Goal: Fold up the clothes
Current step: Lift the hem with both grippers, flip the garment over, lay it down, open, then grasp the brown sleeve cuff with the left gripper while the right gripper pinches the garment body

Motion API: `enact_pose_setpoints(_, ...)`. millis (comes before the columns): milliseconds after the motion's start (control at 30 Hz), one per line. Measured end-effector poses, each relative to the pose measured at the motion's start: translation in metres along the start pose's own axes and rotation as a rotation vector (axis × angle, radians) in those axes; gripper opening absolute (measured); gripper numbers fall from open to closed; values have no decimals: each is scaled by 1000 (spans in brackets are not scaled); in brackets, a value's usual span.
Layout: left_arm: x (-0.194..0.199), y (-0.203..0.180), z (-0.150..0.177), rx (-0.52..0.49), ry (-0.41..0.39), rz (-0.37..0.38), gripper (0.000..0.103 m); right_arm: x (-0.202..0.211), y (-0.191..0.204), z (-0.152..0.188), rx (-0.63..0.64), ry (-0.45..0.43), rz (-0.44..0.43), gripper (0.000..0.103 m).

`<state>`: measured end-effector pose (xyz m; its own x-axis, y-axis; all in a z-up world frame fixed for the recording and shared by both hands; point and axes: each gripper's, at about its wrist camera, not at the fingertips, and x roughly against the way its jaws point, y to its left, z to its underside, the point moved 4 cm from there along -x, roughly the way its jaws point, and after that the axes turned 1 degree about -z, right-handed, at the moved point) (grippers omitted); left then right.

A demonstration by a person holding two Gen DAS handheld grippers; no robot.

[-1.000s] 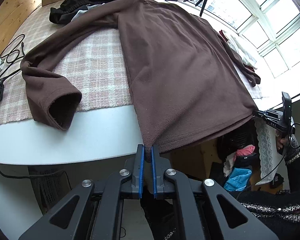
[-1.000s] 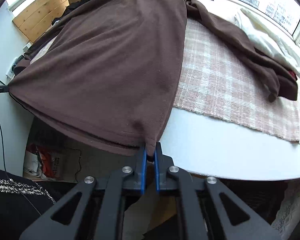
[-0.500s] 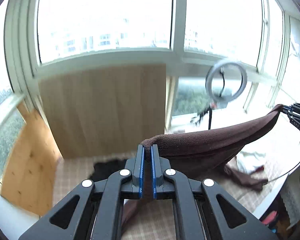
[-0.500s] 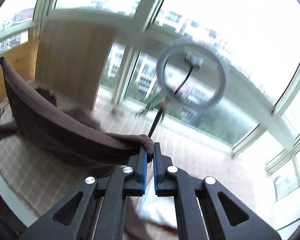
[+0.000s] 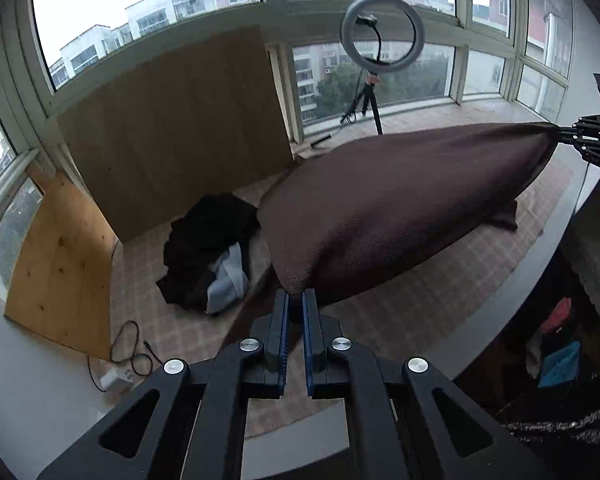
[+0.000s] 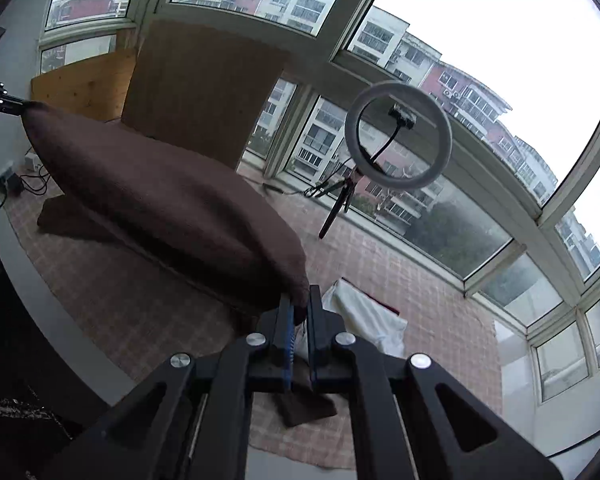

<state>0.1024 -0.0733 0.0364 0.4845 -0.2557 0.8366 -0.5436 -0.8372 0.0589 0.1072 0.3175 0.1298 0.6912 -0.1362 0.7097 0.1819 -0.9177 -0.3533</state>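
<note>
Left tongs (image 5: 295, 306): clamped on one corner of the brown garment (image 5: 400, 204), blue pads pinching the fabric.
Right tongs (image 6: 299, 312): clamped on the opposite corner.
Brown garment: stretched between both tongs, raised above the table (image 5: 40, 392), lower part trailing onto the checked cloth (image 5: 440, 292).
Black clothes pile (image 5: 208, 248): on the checked cloth, left of the garment.
White cloth (image 6: 364, 316): right of the garment.
Ring light (image 6: 398, 136): on a tripod, beyond the garment, by the window.

Beneath my jaws: white table (image 5: 556, 236), round-edged, spread with a pink plaid cloth (image 5: 452, 280). On the cloth: black clothes heap (image 5: 208, 240), folded white garment (image 6: 368, 316), ring-light tripod (image 6: 340, 200). White charger (image 5: 114, 378) with cable, left.
</note>
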Motion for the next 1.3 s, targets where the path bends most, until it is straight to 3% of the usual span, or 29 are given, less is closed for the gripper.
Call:
enact_pose_setpoints(133, -77, -33, 103, 64, 231, 129, 5, -72, 60, 139, -166, 267, -168, 5)
enact_pose_setpoints(233, -112, -43, 145, 106, 317, 163, 5, -96, 95, 202, -217, 386, -232, 5)
enact_pose_setpoints(400, -126, -44, 164, 147, 339, 202, 7, -123, 115, 228, -190, 476, -219, 5)
enact_pose_setpoints(533, -106, -35, 175, 134, 360, 213, 9, -108, 115, 225, -158, 549, -260, 6)
enact_pose_setpoints(600, -93, -16, 174, 135, 337, 169, 11, -83, 106, 212, -160, 526, -288, 7)
enact_pose_setpoints(700, -91, 29, 151, 164, 275, 67, 15, -76, 92, 149, -178, 408, -315, 9)
enact_pose_setpoints(733, -94, 45, 141, 177, 252, 33, 18, -74, 87, 128, -184, 369, -323, 15)
enact_pose_setpoints(833, -120, 83, 105, 226, 205, -50, 29, -66, 73, 66, -202, 251, -349, 37)
enact_pose_setpoints(933, -162, 114, 82, 223, 225, -117, 36, -60, 60, 2, -216, 135, -373, 37)
enact_pose_setpoints(1000, -190, 129, 80, 226, 273, -168, 36, -93, 69, -43, -183, 98, -388, 38)
enact_pose_setpoints(1100, -217, 131, 79, 252, 318, -127, 34, -164, 97, -92, -148, 99, -464, 38)
enact_pose_setpoints(1133, -220, 130, 77, 252, 317, -116, 28, -190, 107, -107, -139, 103, -491, 38)
enact_pose_setpoints(1167, -221, 128, 75, 254, 311, -106, 7, -213, 118, -119, -125, 112, -518, 38)
enact_pose_setpoints(1200, -222, 126, 72, 256, 304, -96, 2, -236, 130, -127, -117, 124, -535, 38)
enact_pose_setpoints(1300, -201, 141, 57, 285, 296, -128, 1, -301, 165, -143, -102, 185, -589, 38)
